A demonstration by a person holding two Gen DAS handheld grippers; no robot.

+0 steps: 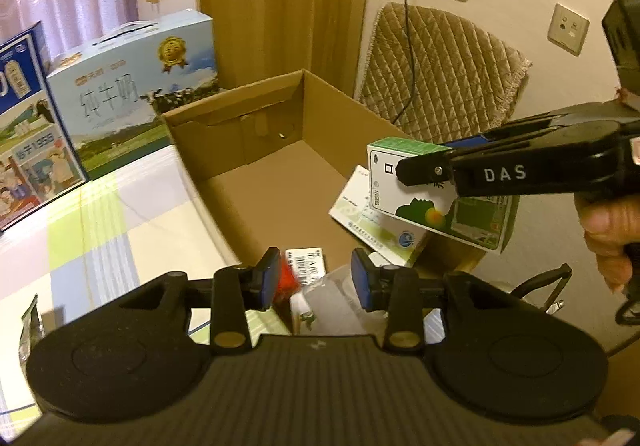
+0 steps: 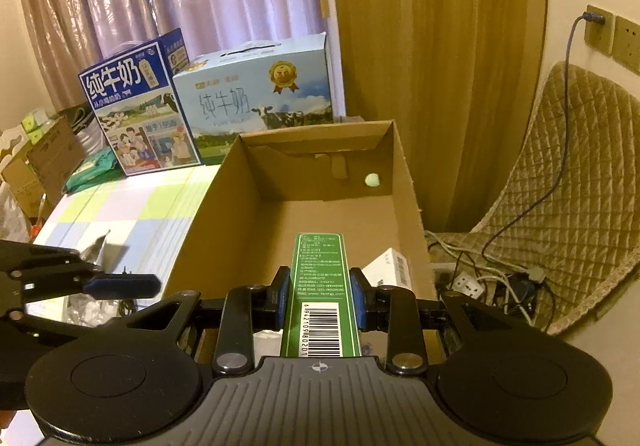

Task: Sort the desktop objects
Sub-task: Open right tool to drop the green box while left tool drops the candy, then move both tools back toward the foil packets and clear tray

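Right gripper [image 2: 319, 302] clamps the green-and-white carton [image 2: 320, 298] by its narrow sides, holding it over the cardboard box [image 2: 208, 205], probably for a drop beside 2 packets already inside. Left gripper [image 1: 314, 280] hangs open, empty, at the box's near-left edge.

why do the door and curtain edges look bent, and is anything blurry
Fisheye distortion: in the right wrist view the brown wooden door bows strongly near the rim; the left wrist view curves less. Both have dark vignetted corners, and the red item between the left jaws looks blurred.
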